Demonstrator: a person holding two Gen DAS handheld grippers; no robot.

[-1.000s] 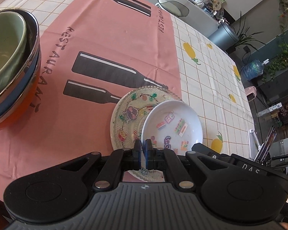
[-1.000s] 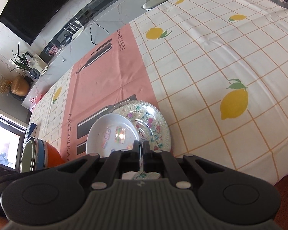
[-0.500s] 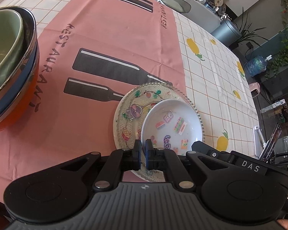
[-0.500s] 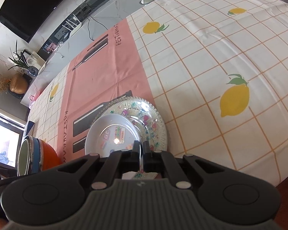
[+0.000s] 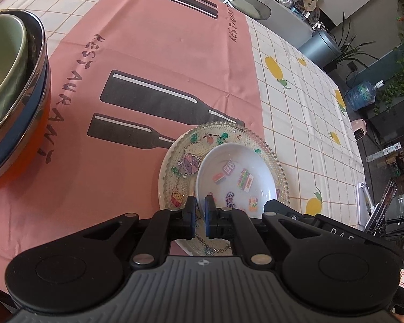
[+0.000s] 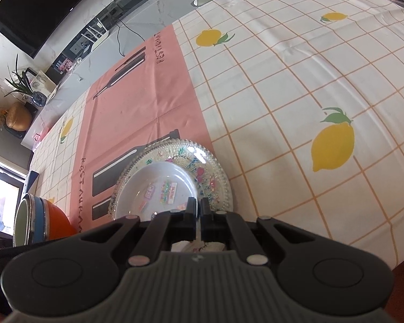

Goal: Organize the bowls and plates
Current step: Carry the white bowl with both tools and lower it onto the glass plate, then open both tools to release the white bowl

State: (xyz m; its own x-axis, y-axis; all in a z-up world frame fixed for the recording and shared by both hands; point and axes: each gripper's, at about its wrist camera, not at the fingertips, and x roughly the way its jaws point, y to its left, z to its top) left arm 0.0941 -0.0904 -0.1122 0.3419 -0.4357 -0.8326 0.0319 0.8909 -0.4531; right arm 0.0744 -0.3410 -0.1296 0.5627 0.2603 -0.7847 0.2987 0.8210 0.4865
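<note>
A small white plate [image 5: 237,180] with cartoon stickers rests inside a larger clear beaded glass plate [image 5: 183,161] on the pink runner. My left gripper [image 5: 200,204] is shut on the white plate's near rim. My right gripper [image 6: 198,206] is shut on the same white plate [image 6: 159,188] at its other rim, over the glass plate [image 6: 215,172]. A stack of bowls, green inside steel, blue and orange [image 5: 11,86], stands at the left; it also shows in the right wrist view [image 6: 38,220].
The table has a lemon-print checked cloth [image 6: 296,94] with a pink runner [image 5: 153,62]. The table's front edge runs close to both grippers. A grey chair back [image 5: 249,2] stands at the far side.
Both grippers have lowered the white plate toward and onto the glass plate, drifting slightly right over the table. Both stay shut on its rim.
</note>
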